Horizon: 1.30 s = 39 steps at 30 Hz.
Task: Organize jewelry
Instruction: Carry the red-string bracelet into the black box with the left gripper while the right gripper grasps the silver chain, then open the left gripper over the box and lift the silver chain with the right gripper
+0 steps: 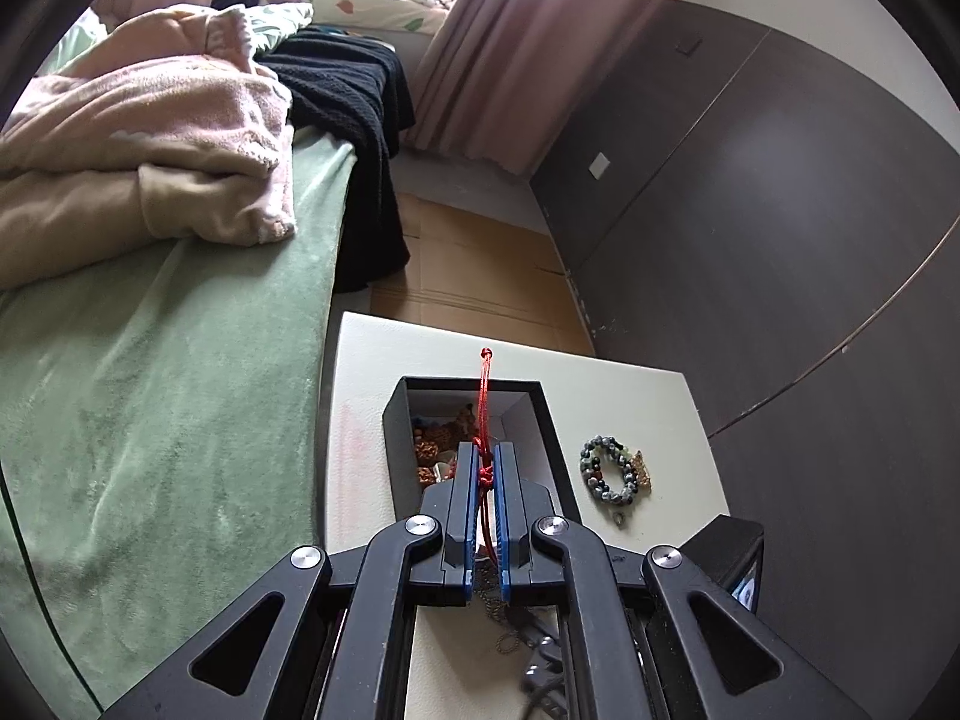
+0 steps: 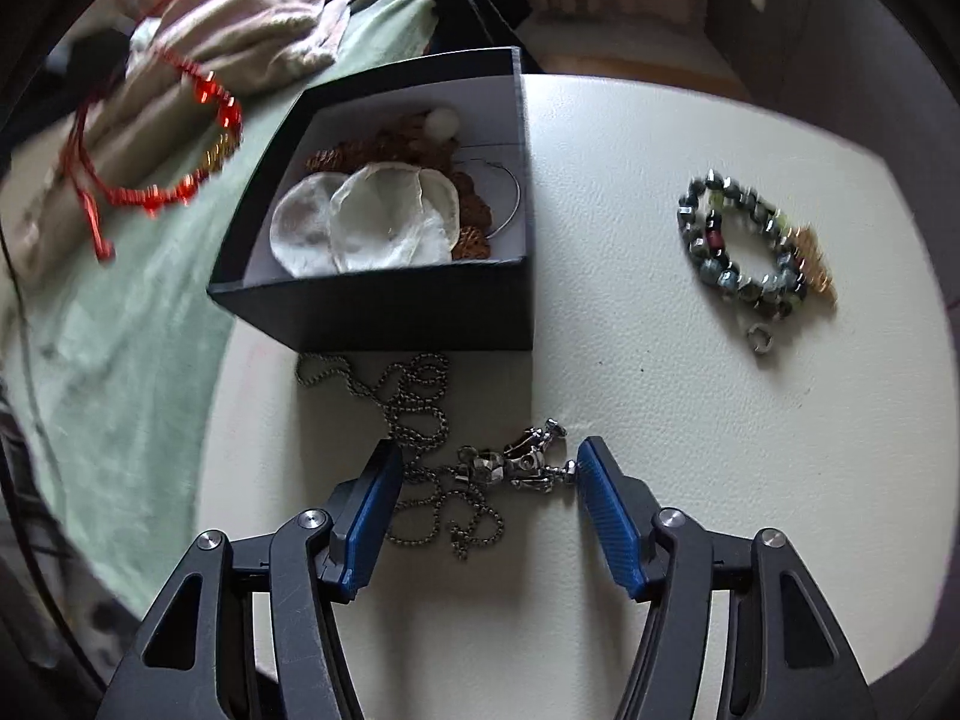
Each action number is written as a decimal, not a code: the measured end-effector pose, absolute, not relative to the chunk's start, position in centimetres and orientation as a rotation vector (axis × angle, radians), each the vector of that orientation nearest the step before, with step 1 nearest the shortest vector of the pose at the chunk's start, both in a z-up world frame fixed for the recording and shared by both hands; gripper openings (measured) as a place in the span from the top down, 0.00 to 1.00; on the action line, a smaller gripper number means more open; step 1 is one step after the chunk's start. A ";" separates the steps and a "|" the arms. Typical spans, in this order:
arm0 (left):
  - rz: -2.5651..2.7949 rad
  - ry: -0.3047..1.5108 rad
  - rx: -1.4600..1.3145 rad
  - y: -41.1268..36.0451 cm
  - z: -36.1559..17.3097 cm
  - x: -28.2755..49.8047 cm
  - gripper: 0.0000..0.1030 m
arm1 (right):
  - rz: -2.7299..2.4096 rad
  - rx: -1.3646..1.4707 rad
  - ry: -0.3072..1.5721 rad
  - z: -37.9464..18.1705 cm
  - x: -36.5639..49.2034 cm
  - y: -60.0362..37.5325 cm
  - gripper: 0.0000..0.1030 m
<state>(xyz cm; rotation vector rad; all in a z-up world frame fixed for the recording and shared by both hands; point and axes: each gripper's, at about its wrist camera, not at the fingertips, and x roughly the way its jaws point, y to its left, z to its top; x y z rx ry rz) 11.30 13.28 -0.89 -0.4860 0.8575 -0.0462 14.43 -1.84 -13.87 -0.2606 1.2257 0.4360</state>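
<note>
In the left wrist view my left gripper [image 1: 486, 456] is shut on a red cord bracelet [image 1: 483, 384], whose knotted end sticks out past the fingertips above the black box [image 1: 543, 402]. The right wrist view shows that red bracelet [image 2: 180, 180] hanging left of the black box [image 2: 384, 306], which holds shell discs and brown beads. My right gripper [image 2: 489, 450] stands open low over the white table [image 2: 660, 420]. A ball-chain necklace [image 2: 414, 396] and its metal pendant [image 2: 528, 465] lie between the blue pads. A dark beaded bracelet [image 2: 750, 240] rests on the table to the right.
A bed with a green cover [image 1: 150, 390] runs along the table's left side, with a pink blanket [image 1: 150, 138] and a black garment [image 1: 354, 108] piled on it. Dark cabinet doors [image 1: 750, 210] stand to the right. A dark object [image 1: 738, 558] sits at the table's near right corner.
</note>
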 end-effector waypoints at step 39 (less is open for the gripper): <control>-0.097 0.844 -0.592 13.8 -2.0 14.9 0.46 | 0.629 0.194 1.013 -2.7 17.0 -9.7 0.85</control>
